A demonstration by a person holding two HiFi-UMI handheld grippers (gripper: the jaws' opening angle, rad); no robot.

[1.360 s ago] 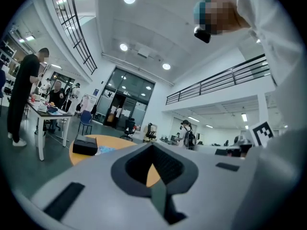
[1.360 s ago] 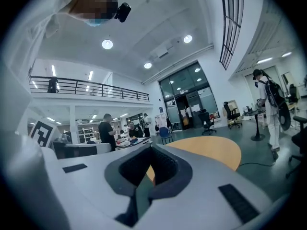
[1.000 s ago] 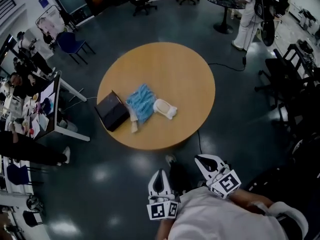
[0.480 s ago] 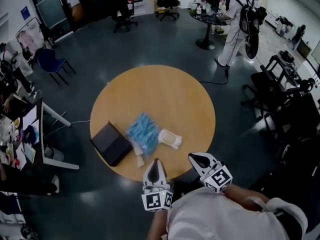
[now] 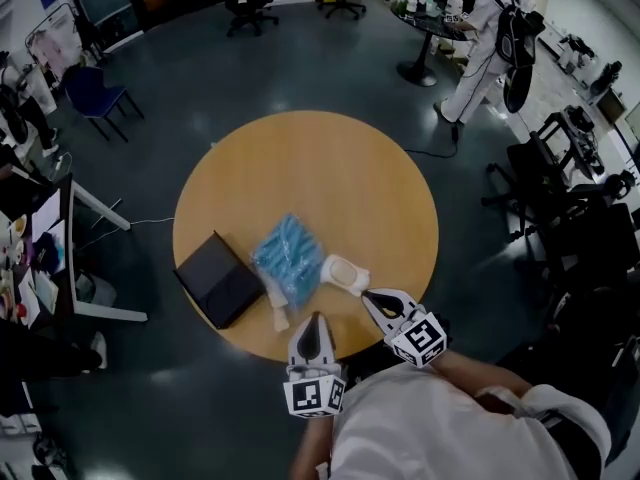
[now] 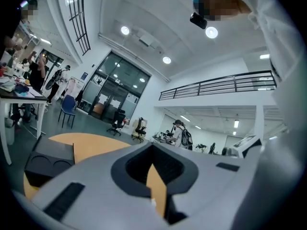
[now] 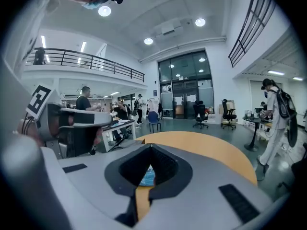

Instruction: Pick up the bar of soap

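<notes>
The bar of soap [image 5: 345, 272], white and oval, lies on the round wooden table [image 5: 330, 178] near its front edge, just right of a blue plastic bag [image 5: 287, 258]. My right gripper [image 5: 369, 295] is shut and empty, its tips just short of the soap on the near right. My left gripper [image 5: 316, 321] is also shut and empty, over the table's front edge, below the bag. In the right gripper view the closed jaws [image 7: 146, 176] leave a slit that shows a bit of the blue bag [image 7: 148, 175]. The left gripper view shows the closed jaws [image 6: 154, 169] and the tabletop [image 6: 91, 145].
A black box [image 5: 218, 280] sits on the table left of the bag, also seen as the box [image 6: 50, 159]. Office chairs [image 5: 92, 88] ring the room. A desk with a monitor [image 5: 62, 238] stands at left. A person [image 5: 480, 43] stands by a small table far right.
The table has come closer in the head view. Both grippers have moved forward from over the floor to the table's near edge, the right one close to the soap.
</notes>
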